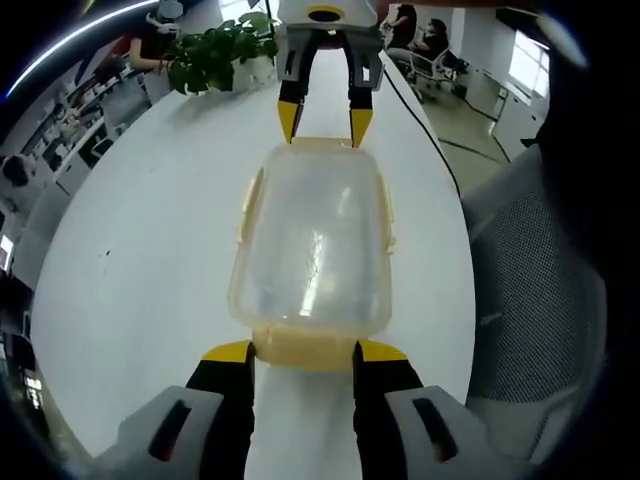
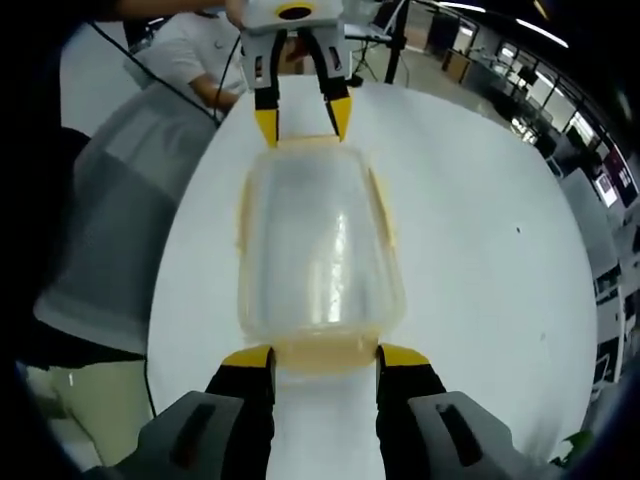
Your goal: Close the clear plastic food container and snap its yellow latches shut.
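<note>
The clear plastic food container (image 1: 312, 245) lay lengthwise on the white table (image 1: 150, 260), its lid on top, with one gripper at each short end. In the left gripper view, the left gripper (image 1: 304, 352) stood with its yellow-tipped jaws parted to either side of the near-end yellow latch (image 1: 304, 350), which sat between them; whether the tips actually pressed it could not be told. The right gripper (image 1: 324, 122) faced it at the far end, jaws likewise apart and straddling the far latch (image 1: 322, 143). The right gripper view showed the same arrangement mirrored, its own jaws open around the end latch (image 2: 325, 353). The long-side latches (image 1: 247, 205) appeared to lie against the walls, though the fisheye blur left it unclear whether they were snapped. The step in hand looked like fastening the end latches; the next move would call for pressing each flap down and inward until it catches, keeping the box from sliding. A potted plant (image 1: 215, 55) stood far left.
</note>
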A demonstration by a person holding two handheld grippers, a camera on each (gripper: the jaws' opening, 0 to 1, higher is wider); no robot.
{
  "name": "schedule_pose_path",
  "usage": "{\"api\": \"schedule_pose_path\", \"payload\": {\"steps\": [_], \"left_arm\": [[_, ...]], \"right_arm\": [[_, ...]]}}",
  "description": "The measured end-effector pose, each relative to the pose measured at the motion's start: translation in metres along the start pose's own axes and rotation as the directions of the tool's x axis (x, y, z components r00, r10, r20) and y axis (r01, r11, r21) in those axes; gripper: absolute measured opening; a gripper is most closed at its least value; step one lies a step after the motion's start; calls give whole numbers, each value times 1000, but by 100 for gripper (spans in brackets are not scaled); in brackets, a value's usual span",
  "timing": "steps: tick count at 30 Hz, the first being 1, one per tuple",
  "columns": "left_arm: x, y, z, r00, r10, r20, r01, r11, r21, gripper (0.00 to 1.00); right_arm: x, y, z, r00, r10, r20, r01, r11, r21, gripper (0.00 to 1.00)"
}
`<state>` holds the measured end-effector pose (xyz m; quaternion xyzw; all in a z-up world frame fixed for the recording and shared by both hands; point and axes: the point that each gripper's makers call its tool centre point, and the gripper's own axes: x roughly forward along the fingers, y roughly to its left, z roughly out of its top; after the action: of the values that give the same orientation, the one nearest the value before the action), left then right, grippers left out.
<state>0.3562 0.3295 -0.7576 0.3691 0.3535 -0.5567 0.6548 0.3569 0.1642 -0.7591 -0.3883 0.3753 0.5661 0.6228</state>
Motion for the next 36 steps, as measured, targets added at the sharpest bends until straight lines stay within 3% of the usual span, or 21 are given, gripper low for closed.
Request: {"api": "schedule_pose_path", "payload": {"steps": [23, 36], "left_arm": [[17, -4, 18, 999, -33, -7, 33, 999, 1, 37], [23, -8, 14, 999, -43, -16, 43, 999, 3, 37]], "right_arm": [[-3, 3, -26, 1000, 2, -12, -1, 1000, 28, 39], [4, 10, -29, 1000, 8, -8, -8, 999, 45, 39]]}}
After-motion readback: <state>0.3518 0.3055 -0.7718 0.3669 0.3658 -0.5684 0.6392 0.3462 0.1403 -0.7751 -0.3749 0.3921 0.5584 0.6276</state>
